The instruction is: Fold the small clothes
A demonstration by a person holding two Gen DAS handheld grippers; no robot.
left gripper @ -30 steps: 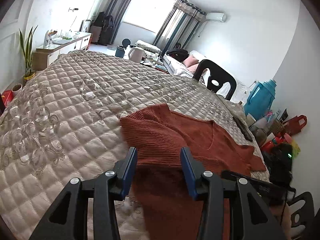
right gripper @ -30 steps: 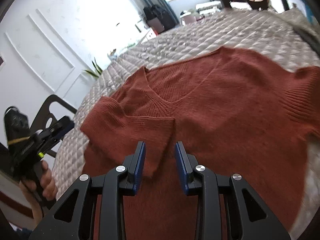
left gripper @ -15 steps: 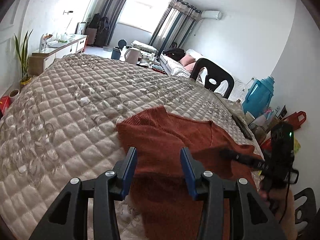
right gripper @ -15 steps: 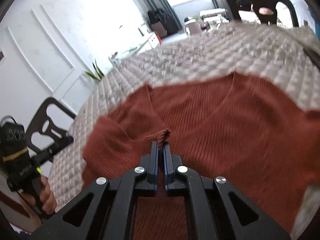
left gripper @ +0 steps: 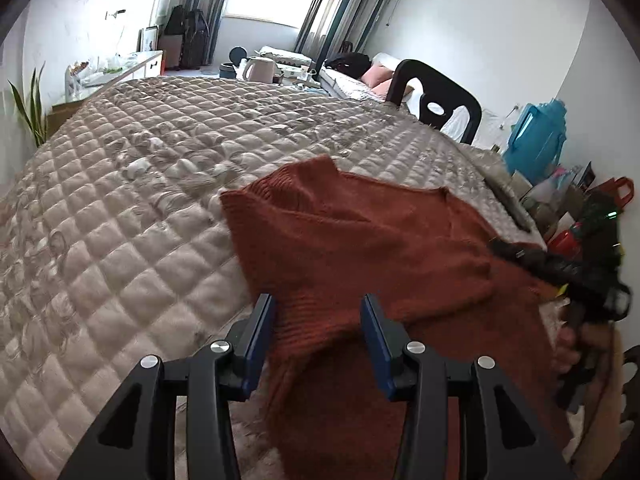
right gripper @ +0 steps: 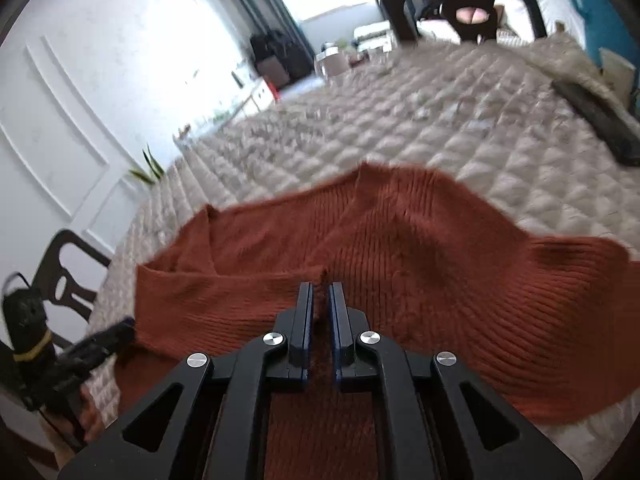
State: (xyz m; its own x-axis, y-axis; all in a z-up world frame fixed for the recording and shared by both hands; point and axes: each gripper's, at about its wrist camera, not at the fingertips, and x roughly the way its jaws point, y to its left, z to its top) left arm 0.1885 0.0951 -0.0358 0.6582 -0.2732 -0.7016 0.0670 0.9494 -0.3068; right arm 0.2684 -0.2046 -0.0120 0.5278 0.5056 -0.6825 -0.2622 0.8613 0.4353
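Observation:
A rust-red knitted sweater (left gripper: 360, 240) lies on a quilted beige bedspread (left gripper: 120, 200). Its left sleeve is folded in over the body. My left gripper (left gripper: 318, 314) is open and hovers over the sweater's left side, with knit showing between the fingers. My right gripper (right gripper: 321, 290) is shut on a pinch of the sweater (right gripper: 400, 248) near the folded sleeve's edge and lifts the fabric. The right gripper also shows at the right of the left wrist view (left gripper: 560, 268), over the sweater's right part.
A black remote (right gripper: 596, 120) lies on the bed's right side. A black chair (left gripper: 436, 100) stands beyond the far edge. A blue water jug (left gripper: 536, 140) and clutter stand at the right. The other hand's gripper shows at the lower left of the right wrist view (right gripper: 60, 360).
My right gripper closed on the sweater's folded sleeve edge and has lifted and pulled it. My left gripper stayed open and shifted slightly over the sweater's left side.

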